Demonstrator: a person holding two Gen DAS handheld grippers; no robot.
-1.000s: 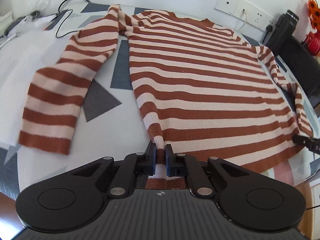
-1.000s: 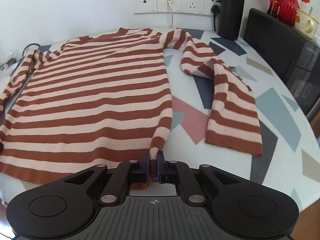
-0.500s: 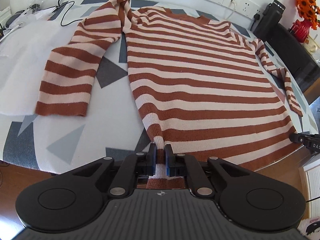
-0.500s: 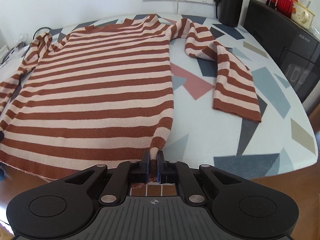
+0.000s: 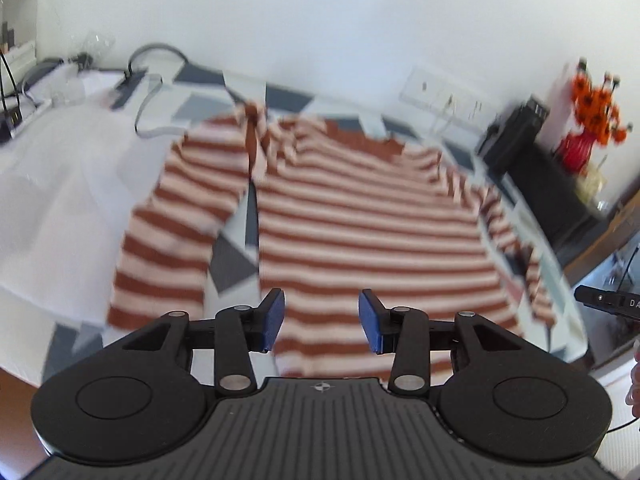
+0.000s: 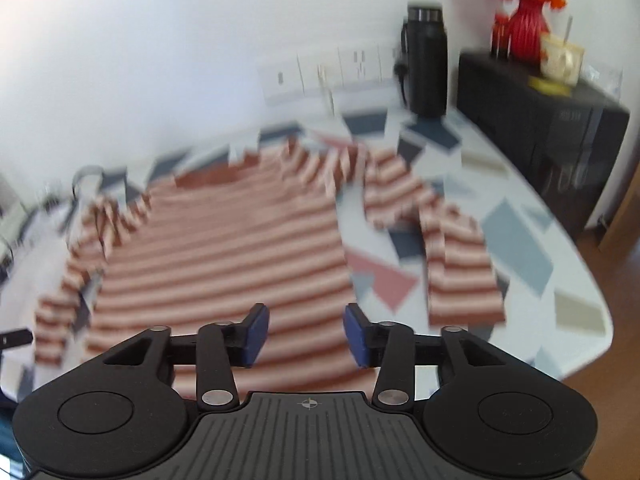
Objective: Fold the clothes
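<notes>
On the patterned bench (image 6: 520,236), a striped sweater (image 5: 360,220) lies spread flat, collar far, hem near, long axis running away from both claws. The left claw (image 5: 321,319) and right claw (image 6: 306,334) hang spread wide and empty above the near hem, each equally close.

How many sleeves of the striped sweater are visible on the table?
2. One sleeve lies left of the sweater body; the other lies to its right, bent at the elbow. Both frames are blurred.
</notes>
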